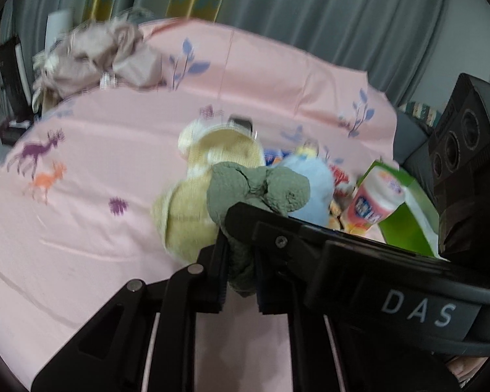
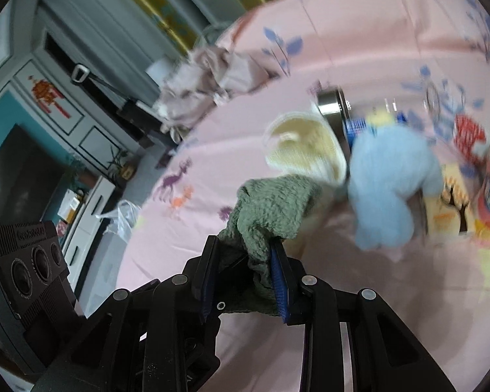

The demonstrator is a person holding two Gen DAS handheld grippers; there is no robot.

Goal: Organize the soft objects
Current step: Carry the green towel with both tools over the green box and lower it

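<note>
A green knitted cloth (image 1: 258,189) is held above the pink bed sheet (image 1: 98,170) by both grippers. My left gripper (image 1: 240,271) is shut on one end of it. My right gripper (image 2: 245,274) is shut on the other end (image 2: 271,209). The right gripper's body crosses the left wrist view (image 1: 343,261). Below the cloth lie a cream knitted piece (image 1: 186,215) and a light blue plush piece (image 1: 310,183), also in the right wrist view (image 2: 388,189). A cream slipper (image 2: 303,143) lies beside them.
A crumpled beige-pink garment (image 1: 107,58) lies at the far edge of the bed. A pink and white bottle (image 1: 372,202), a green box (image 1: 405,215), a metal tin (image 2: 331,104) and snack packets (image 2: 467,134) sit to the right. Grey curtains (image 1: 310,9) hang behind.
</note>
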